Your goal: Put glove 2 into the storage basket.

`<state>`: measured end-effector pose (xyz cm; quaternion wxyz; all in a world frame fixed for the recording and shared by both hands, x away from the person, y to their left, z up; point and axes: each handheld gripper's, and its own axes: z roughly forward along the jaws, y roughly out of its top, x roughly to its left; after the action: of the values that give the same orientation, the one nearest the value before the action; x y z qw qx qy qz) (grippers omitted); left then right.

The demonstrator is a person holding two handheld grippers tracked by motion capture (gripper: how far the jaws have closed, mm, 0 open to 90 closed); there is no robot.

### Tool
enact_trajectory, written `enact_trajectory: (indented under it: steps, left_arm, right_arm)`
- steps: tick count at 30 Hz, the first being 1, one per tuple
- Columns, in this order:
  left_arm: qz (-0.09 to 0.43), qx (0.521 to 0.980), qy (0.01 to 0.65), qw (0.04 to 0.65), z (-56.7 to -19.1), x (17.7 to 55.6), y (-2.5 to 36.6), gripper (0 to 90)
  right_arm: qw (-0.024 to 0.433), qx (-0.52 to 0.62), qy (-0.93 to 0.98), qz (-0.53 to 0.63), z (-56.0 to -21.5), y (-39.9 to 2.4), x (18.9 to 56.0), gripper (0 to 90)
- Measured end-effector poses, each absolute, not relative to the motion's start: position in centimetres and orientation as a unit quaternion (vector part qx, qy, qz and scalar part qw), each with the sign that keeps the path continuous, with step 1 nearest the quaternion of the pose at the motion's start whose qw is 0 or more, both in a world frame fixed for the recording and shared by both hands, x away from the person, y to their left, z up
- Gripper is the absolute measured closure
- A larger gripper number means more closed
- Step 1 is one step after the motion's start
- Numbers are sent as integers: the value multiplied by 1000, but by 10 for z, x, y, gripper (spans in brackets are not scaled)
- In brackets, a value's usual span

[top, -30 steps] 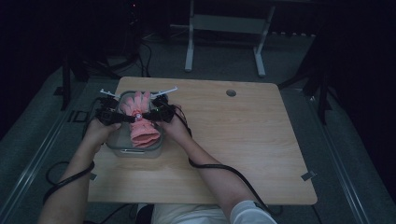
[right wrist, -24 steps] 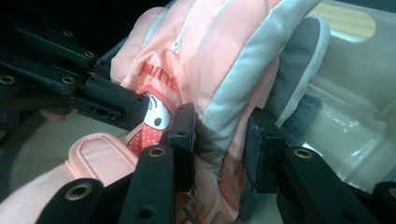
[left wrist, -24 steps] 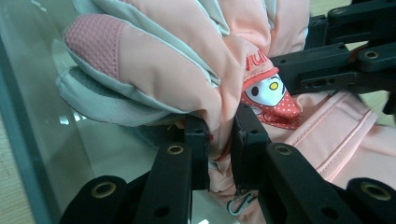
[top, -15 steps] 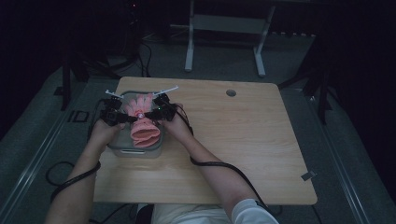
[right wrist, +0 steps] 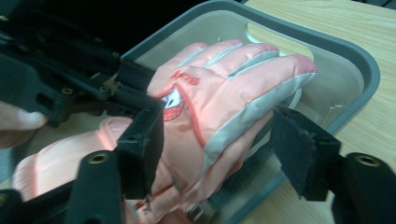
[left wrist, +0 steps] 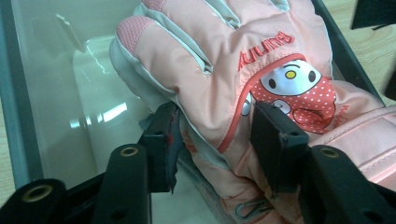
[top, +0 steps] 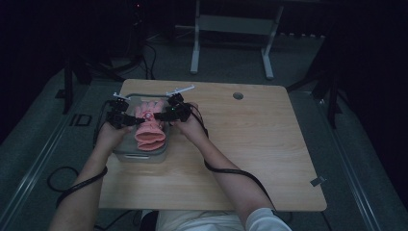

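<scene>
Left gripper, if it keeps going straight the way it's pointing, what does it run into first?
The pink glove. The left gripper already has its jaws on either side of the glove's edge, so pushing on would likely press deeper into the padding. Beyond it lies the grey bin floor, though depth is hard to judge.

Wood table (top: 269,159) w/ grey tray (top: 144,155) at its front-left corner.

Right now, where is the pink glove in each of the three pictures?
High view: the pink glove lies at the table's left, in the grey bin, between the two tongs.
Left gripper view: the glove sits at centre and right, between this gripper's jaws.
Right gripper view: the glove lies at centre, fingers pointing up and right.
Shared landmark: the grey bin around the glove.
</scene>
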<state>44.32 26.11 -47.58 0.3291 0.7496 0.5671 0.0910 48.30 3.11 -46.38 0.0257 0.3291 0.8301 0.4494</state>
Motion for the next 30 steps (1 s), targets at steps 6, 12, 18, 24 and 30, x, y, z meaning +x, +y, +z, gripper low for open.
enact_trajectory:
  steps: [6, 12, 18, 24, 30]
  left_arm:
    - [118, 743, 564, 342, -470, 440, 264, 299]
    - [129, 736, 568, 346, -470, 439, 267, 230]
    - [131, 728, 570, 357, -469, 435, 274, 152]
    - [145, 728, 564, 361, -463, 430, 278, 137]
    - [148, 727, 545, 389, -451, 418, 279, 99]
  right_arm:
    - [32, 325, 827, 457, -457, 17, 478, 322]
    - [32, 321, 824, 466, -450, 6, 476, 300]
    - [32, 320, 822, 469, -447, -1, 474, 289]
    - [21, 309, 827, 470, -450, -4, 472, 214]
    - [16, 307, 824, 477, -449, -10, 470, 206]
